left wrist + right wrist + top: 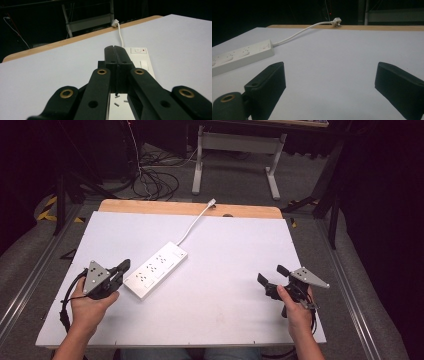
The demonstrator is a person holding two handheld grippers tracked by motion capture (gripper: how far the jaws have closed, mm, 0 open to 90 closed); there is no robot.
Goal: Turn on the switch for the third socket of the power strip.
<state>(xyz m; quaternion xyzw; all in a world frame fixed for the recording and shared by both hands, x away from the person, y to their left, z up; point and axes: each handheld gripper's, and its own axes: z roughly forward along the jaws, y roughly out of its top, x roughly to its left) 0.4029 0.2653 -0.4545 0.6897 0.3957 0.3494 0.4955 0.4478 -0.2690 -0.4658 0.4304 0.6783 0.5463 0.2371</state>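
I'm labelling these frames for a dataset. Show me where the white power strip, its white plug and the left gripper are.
White rectangular plastic power strip (156, 269): high view, middle of its top face.
White plug (336, 20): right gripper view, plug body at the table's far edge.
Left gripper (117, 53): left gripper view, between its closed jaw tips.

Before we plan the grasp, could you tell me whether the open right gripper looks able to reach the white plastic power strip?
Probably yes: bare white tabletop separates the right gripper from the white plastic power strip.

One power strip (156, 269), two hand-held grippers (121, 268) (270, 276)
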